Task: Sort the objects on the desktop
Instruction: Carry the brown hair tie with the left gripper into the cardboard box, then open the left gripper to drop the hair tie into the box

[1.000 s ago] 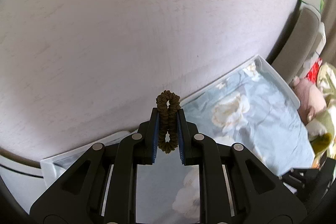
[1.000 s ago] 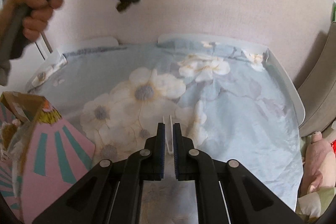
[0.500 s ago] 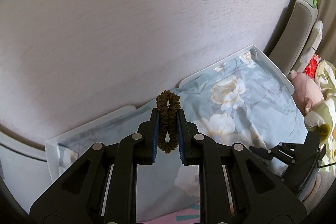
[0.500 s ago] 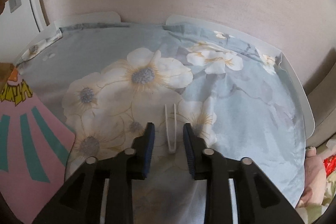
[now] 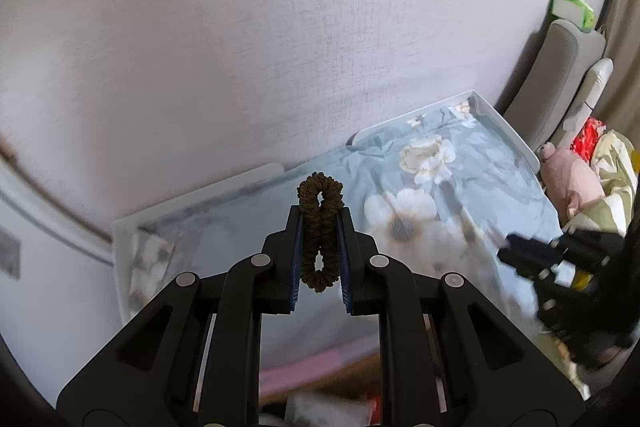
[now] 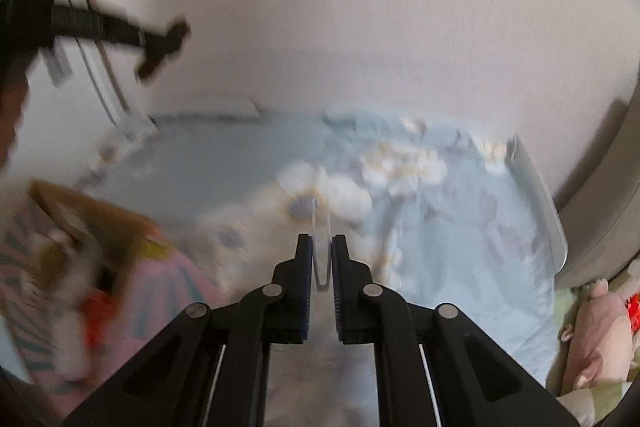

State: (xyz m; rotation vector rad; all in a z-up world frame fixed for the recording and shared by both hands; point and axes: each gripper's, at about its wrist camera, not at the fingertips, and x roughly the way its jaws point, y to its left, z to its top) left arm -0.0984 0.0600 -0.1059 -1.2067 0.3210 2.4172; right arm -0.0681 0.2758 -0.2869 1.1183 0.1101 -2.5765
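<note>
My left gripper is shut on a brown hair tie, held upright between the pads, high above the floral blue cloth on the white tray. My right gripper is shut on a white plastic tweezer-like clip whose two prongs stick out forward over the cloth. The left gripper with the hair tie shows blurred at upper left in the right wrist view. The right gripper shows at the right edge of the left wrist view.
A pink and teal striped box with mixed items sits at the left of the tray. A pink plush toy and bedding lie to the right. A grey headboard and the wall stand behind.
The right gripper opened around the white clip, then shut on it and lifted it. The left gripper rose and tilted, still holding the hair tie.
</note>
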